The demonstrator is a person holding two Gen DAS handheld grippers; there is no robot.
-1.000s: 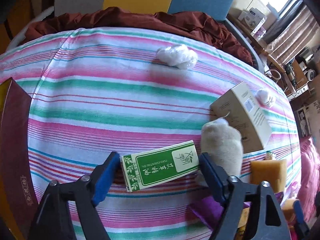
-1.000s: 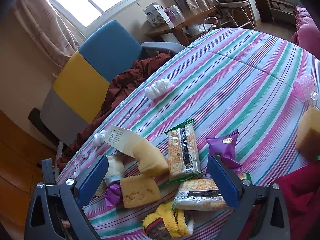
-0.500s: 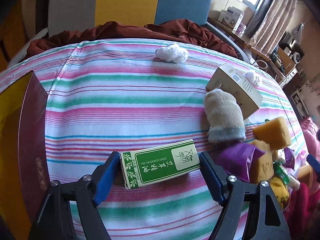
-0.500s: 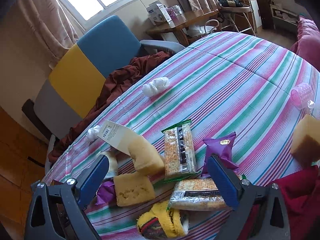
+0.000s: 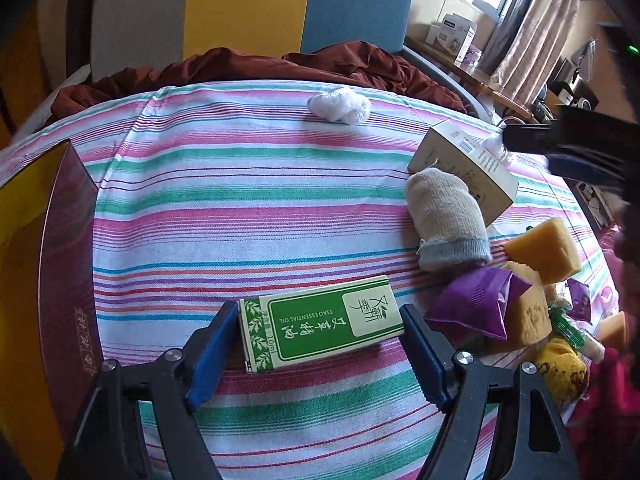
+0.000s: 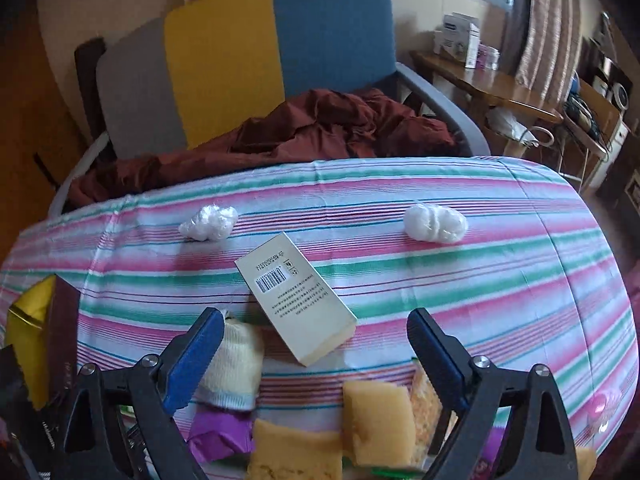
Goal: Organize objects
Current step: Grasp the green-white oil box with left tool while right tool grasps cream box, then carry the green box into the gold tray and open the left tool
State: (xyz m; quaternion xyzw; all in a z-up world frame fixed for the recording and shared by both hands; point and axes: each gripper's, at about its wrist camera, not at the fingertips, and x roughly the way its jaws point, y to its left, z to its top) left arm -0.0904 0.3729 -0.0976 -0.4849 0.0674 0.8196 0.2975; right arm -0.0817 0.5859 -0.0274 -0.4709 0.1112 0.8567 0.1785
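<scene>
A green essential-oil box [image 5: 320, 322] is seen lying flat on the striped cloth [image 5: 248, 200] of the surface, lengthwise between the blue pads of the left tongs [image 5: 318, 346]; the pads stand at the two ends of the box, but whether they actually press on it cannot be told from the left wrist view. To the left of the box, an open maroon box with a yellow lining [image 5: 44, 280] is set at the edge of the cloth. To the right, a beige sock with a grey cuff [image 5: 446, 218] is laid against a tan carton [image 5: 464, 160], and past it a purple snack packet [image 5: 478, 300], yellow sponges [image 5: 544, 250] and a yellow knitted item [image 5: 560, 372] are heaped together. A white crumpled wad [image 5: 340, 104] rests near the far edge of the cloth. In the right wrist view, the right tongs [image 6: 316, 354] are held above the surface with the jaws wide apart and closing, nothing being gripped between them; the tan carton [image 6: 296, 300], barcode side up, lies just ahead of them, with the sock [image 6: 236, 364] beside the left pad and sponges [image 6: 378, 420] below. Two white wads [image 6: 210, 222] [image 6: 436, 222] are seen farther off, well apart. A multicoloured chair [image 6: 256, 56] draped with dark red fabric [image 6: 304, 132] stands behind the surface.
</scene>
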